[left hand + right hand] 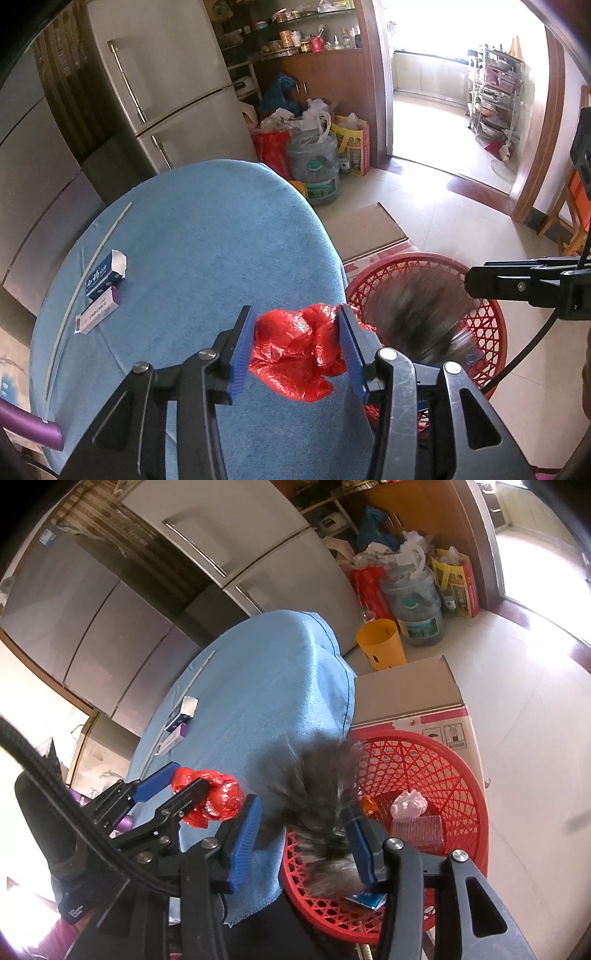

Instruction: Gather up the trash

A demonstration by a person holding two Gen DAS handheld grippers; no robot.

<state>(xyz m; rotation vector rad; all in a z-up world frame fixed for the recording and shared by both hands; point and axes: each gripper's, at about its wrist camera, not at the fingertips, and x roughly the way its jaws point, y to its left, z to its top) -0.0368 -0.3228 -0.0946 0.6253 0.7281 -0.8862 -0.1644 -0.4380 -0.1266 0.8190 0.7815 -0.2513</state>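
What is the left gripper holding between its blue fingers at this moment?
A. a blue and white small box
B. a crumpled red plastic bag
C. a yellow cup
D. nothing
B: the left gripper is shut on the crumpled red plastic bag, held over the blue tablecloth beside the red basket.

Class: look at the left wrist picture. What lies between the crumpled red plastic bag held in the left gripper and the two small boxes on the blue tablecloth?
Only bare blue tablecloth lies between the red plastic bag in the left gripper and the two small boxes, as the left wrist view shows.
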